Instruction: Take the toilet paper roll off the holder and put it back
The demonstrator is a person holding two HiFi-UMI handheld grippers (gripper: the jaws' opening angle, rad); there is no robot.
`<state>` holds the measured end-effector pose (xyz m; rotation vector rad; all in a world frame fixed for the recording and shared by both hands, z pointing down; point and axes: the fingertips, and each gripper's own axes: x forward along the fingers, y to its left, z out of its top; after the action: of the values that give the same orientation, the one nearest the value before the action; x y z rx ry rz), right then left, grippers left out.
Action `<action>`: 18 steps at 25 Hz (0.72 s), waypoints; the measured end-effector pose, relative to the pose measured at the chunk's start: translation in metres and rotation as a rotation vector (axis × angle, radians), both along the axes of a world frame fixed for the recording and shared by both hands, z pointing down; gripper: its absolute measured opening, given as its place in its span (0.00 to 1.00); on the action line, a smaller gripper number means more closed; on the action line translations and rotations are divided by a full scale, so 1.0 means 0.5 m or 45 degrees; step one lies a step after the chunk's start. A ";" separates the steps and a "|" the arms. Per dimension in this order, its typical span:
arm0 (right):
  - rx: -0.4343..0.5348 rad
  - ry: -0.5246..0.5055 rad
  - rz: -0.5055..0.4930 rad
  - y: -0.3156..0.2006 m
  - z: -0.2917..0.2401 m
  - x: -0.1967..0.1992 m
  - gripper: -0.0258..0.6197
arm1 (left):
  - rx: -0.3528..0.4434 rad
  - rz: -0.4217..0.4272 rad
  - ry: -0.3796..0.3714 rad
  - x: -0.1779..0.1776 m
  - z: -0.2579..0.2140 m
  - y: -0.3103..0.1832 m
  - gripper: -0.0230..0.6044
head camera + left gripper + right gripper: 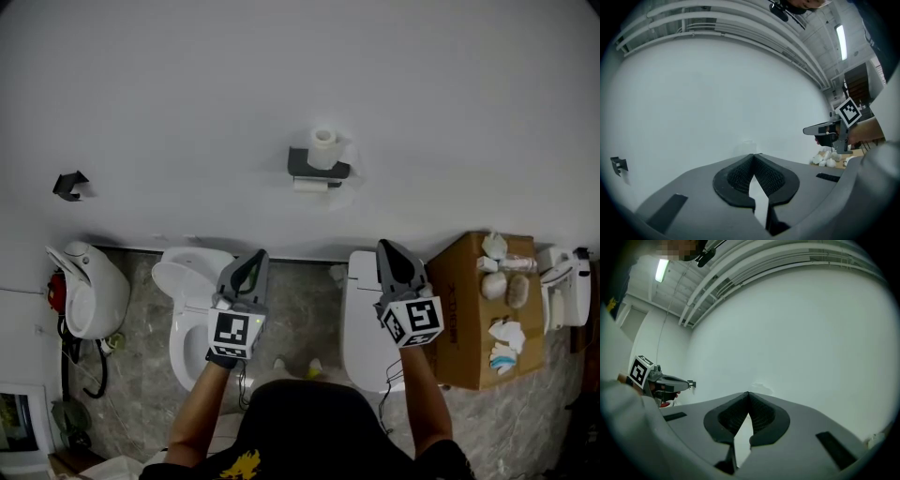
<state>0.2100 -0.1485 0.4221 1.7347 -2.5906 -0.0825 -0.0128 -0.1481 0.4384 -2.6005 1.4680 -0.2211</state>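
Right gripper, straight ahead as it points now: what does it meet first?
Probably the white toilet paper roll on its grey wall holder, or the white wall just beside it; the shut right gripper aims almost at it; depth is unclear.

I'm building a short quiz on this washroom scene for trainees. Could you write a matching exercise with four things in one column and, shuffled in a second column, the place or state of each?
Things
1. toilet paper roll
2. cardboard box
3. black wall bracket
4. right gripper

Places or states
A. shut, nothing between its fingers
B. on the wall, far left
C. at the right, crumpled paper on top
D. standing on the grey holder

Pairs: 1-D; 2-C; 3-B; 4-A
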 end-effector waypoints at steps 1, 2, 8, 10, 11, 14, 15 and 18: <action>-0.003 -0.010 0.006 0.006 -0.001 -0.002 0.04 | 0.002 0.001 0.001 -0.006 -0.001 -0.002 0.06; -0.005 -0.018 0.014 0.010 -0.001 -0.004 0.04 | 0.005 0.003 0.002 -0.014 -0.002 -0.005 0.06; -0.023 -0.020 0.046 0.000 0.010 -0.029 0.04 | 0.004 0.005 -0.025 -0.078 0.005 -0.030 0.06; -0.024 -0.029 0.057 -0.001 0.011 -0.036 0.04 | 0.004 0.002 -0.025 -0.094 0.005 -0.034 0.06; -0.025 -0.036 0.061 -0.002 0.010 -0.040 0.04 | 0.006 0.002 -0.023 -0.100 0.005 -0.037 0.06; -0.026 -0.053 0.064 -0.008 0.008 -0.054 0.04 | 0.011 0.007 -0.018 -0.110 0.003 -0.049 0.06; -0.026 -0.056 0.065 -0.009 0.006 -0.058 0.04 | 0.011 0.009 -0.015 -0.111 0.003 -0.053 0.06; -0.026 -0.059 0.068 -0.013 0.001 -0.060 0.04 | 0.009 0.014 0.000 -0.108 0.004 -0.064 0.06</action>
<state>0.1801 -0.1551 0.4225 1.8195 -2.5650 -0.0146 -0.0669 -0.1800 0.4402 -2.6023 1.4515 -0.2136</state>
